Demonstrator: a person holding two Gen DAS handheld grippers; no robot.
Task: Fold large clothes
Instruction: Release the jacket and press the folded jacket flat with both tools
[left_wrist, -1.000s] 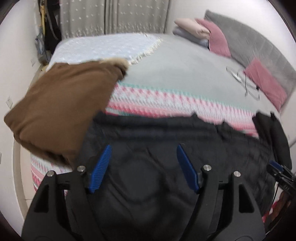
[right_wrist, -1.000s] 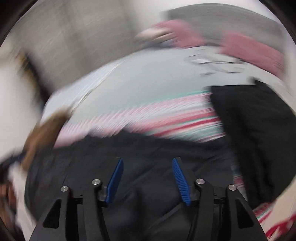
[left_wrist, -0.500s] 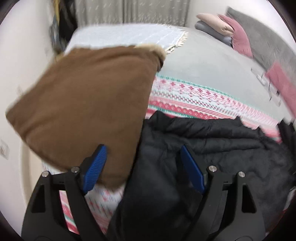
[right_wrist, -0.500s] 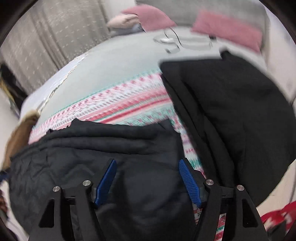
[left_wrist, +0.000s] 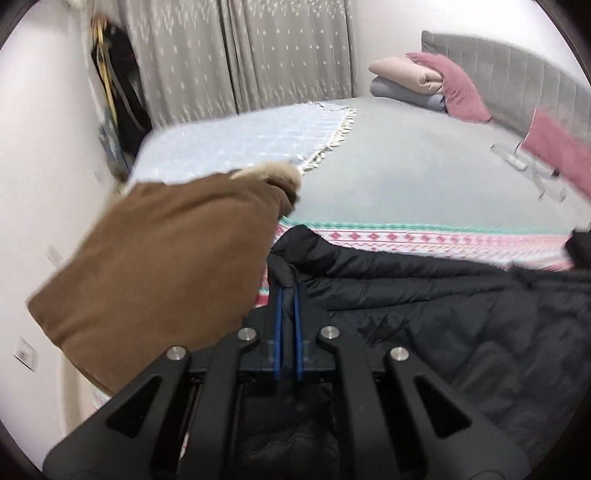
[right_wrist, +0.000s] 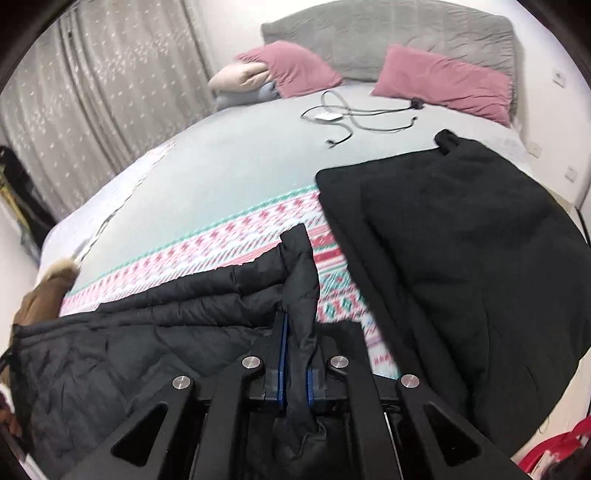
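Cables and a second black garment appear only in the right wrist view. The left gripper and right gripper both have jaws pinched narrow on the black quilted jacket, which stretches crosswise over the near edge of the bed, beside a brown coat. Grey curtains hang behind.
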